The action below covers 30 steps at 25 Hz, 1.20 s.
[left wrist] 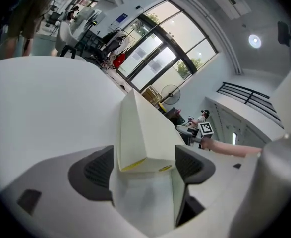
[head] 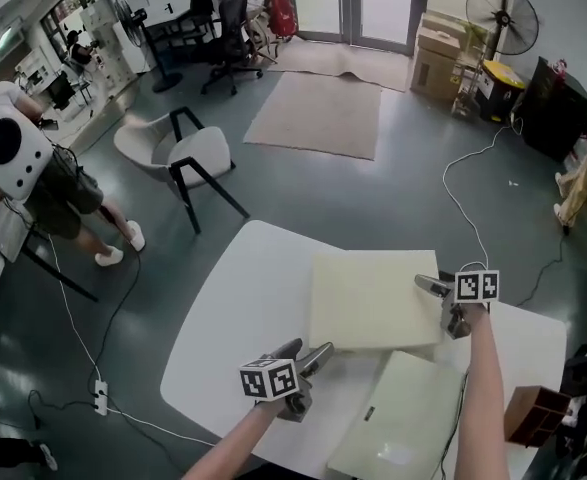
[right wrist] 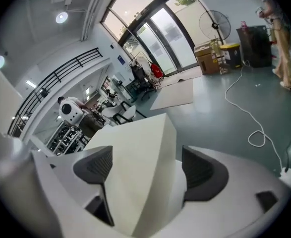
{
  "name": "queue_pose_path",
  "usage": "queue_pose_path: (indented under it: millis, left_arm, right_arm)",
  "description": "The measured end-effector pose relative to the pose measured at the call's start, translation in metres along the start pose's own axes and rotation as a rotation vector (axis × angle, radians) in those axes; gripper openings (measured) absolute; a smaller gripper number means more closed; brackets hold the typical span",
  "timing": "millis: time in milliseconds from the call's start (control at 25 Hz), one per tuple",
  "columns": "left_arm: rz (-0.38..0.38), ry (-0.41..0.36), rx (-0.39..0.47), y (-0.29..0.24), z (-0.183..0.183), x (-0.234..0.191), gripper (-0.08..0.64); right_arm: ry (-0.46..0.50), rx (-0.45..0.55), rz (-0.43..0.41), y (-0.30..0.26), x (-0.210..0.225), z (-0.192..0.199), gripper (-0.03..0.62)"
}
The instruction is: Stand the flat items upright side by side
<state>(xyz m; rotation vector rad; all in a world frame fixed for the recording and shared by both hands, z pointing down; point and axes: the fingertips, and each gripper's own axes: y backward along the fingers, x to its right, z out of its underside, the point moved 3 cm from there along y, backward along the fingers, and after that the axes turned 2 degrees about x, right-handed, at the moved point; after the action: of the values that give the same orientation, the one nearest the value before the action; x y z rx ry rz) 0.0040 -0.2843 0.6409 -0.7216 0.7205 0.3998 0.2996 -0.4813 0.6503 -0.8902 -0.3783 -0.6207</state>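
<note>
The left gripper (left wrist: 144, 166) has its jaws wide apart. A corner of the cream square foam slab (left wrist: 146, 125) sits between the pads, which do not press on it. The right gripper (right wrist: 144, 168) is equally wide open and straddles the same slab's opposite edge without clamping it. Below both jaws, that slab overlaps a second pale flat slab (head: 403, 423) on the white table (head: 238, 303).

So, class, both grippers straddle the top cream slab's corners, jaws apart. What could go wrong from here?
The left gripper and right gripper reach only corners of the top slab; such a small grip could let it twist or slip. It rests partly on the lower slab; lifting might drag that across the table.
</note>
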Motion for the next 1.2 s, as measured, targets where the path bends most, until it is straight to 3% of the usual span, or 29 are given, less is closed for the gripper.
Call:
queue_pose_path:
  millis: [160,400,760,920,1200]
  left_arm:
    - [-0.009,-0.003,-0.056,-0.018,0.013,0.001,0.380]
    - [0.003,-0.060,-0.103,-0.022,0.016,-0.007,0.383]
    - [0.004,-0.307,-0.201,0.018,0.004,-0.037,0.377]
    - [0.055,-0.298,-0.223,0.030,0.003,-0.038,0.377]
    - [0.150,-0.291,-0.266,0.051,0.006,-0.045,0.377]
  right_arm:
    - [-0.004,-0.045,-0.056,-0.017,-0.010,0.007,0.420]
    - [0.096,0.031,-0.012,-0.011,-0.033,-0.004,0.393]
    - [0.347,0.192,-0.004,0.012,-0.140,-0.021,0.364]
    - [0.509,0.239,0.053,0.036,-0.198,-0.031,0.362]
    - [0.715,0.221,0.188,0.063,-0.289,-0.025,0.362]
